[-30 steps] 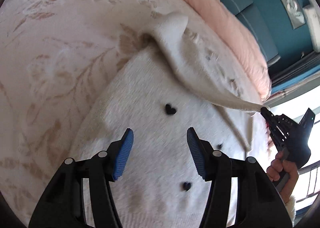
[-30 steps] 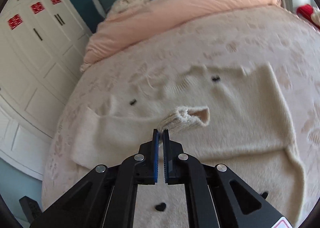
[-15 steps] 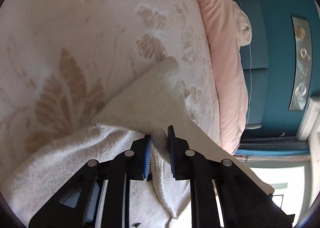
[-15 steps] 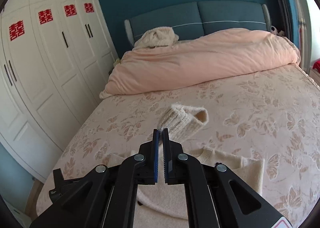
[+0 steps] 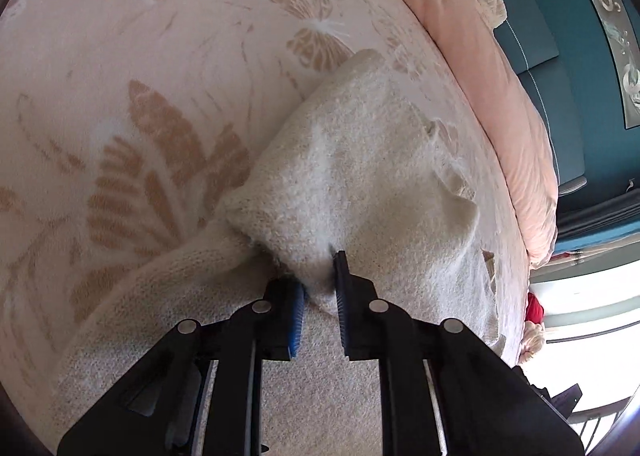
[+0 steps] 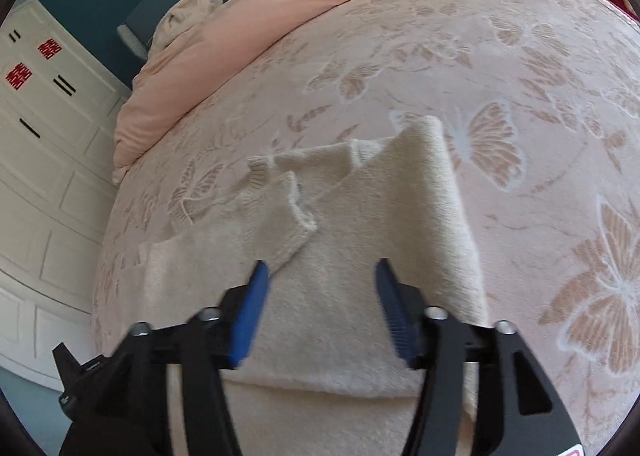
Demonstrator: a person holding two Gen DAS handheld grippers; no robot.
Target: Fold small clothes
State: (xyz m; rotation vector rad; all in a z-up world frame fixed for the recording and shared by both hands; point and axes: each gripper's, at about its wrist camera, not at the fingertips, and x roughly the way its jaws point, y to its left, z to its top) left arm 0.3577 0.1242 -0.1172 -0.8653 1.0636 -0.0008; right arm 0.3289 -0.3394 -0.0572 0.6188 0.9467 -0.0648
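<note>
The left claw [image 5: 320,288] is clamped on a fold of the cream sweater [image 5: 360,184], the knit bunching up between its blue pads and a folded sleeve rising just ahead of its tips over the butterfly bedspread [image 5: 140,96]. The right claw [image 6: 320,276] has just been opening and stands wide with nothing between its pads; the sweater [image 6: 360,256] lies flat beneath and ahead of it, a sleeve cuff [image 6: 296,224] just beyond its left finger. A pink quilt [image 6: 280,4] lies far ahead.

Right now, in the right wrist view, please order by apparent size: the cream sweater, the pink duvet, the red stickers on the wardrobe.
1. Cream sweater, though nearest the camera.
2. Pink duvet.
3. Red stickers.
</note>
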